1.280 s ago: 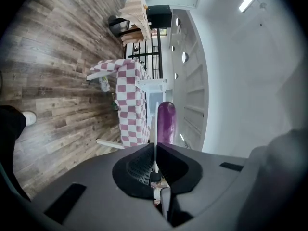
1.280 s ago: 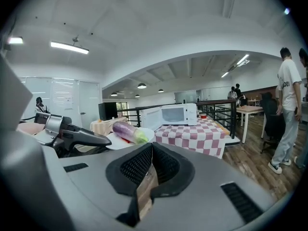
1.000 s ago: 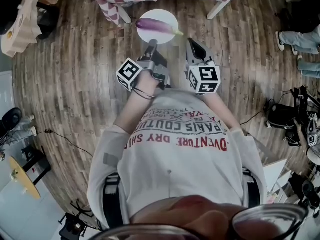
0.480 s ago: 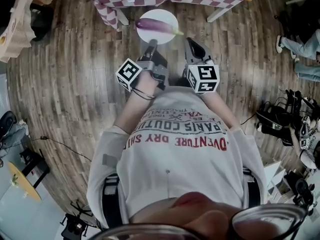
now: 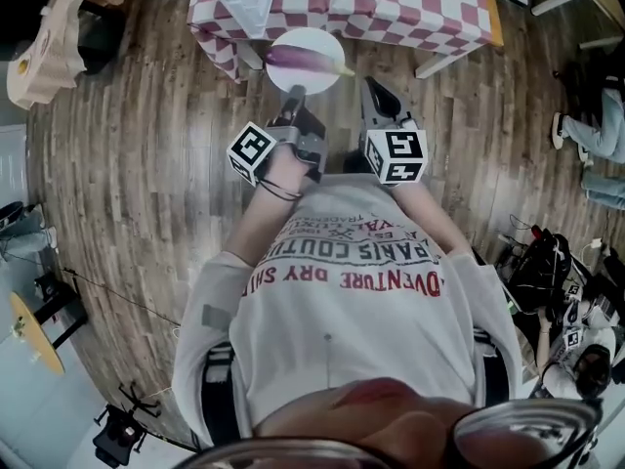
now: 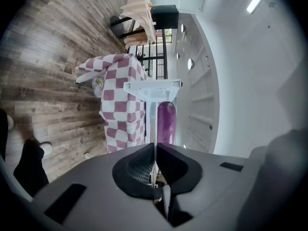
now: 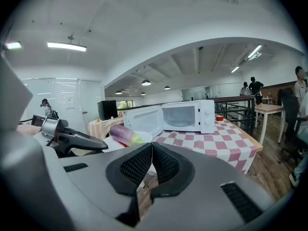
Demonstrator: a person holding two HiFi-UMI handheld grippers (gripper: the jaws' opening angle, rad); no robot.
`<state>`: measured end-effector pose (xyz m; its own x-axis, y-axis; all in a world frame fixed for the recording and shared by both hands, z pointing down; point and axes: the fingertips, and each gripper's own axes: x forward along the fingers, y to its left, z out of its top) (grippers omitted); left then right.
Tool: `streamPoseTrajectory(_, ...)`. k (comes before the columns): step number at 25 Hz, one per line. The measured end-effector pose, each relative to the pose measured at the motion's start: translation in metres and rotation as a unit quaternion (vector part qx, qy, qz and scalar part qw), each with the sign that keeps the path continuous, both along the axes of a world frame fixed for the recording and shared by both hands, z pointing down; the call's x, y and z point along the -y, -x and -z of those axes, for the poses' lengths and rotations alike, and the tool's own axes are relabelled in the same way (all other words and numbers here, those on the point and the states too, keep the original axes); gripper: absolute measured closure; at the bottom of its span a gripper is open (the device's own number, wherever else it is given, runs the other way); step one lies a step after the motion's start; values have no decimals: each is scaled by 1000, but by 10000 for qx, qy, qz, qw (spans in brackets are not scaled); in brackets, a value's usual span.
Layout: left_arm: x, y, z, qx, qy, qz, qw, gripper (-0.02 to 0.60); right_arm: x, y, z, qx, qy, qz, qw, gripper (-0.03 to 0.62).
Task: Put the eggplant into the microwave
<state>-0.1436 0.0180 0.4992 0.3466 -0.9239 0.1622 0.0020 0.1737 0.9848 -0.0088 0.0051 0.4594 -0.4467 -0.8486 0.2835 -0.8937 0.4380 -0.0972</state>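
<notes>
- My left tongs (image 5: 294, 94) grip the rim of the white plate (image 5: 308, 39); the eggplant (image 5: 305, 60) lies on it, just ahead.
- My right tongs (image 5: 372, 86) are closed, empty; the open microwave (image 7: 185, 115) stands beyond them.

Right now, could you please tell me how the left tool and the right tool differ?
The left tool is clamped on the rim of the white plate carrying the eggplant; the right tool is shut on nothing. The left tool touches the plate; the right tool stands apart, to its right. Both have their jaws together and point toward the checked table.
</notes>
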Motion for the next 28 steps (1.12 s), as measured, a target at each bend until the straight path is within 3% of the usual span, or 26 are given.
streamPoseTrajectory(7,70,-51,6,-12,-36,367,9993,546,80,-51,17,23,-160,339,9993,568)
streamPoseTrajectory(16,134,-110,5,-20,-1,618,9981,546,151,-120,10,40,-92,430,9990,568)
streamPoseTrajectory(28,188,-116,-11,11,266,730,9970,546,202,-129,-14,70,220,539,9983,568)
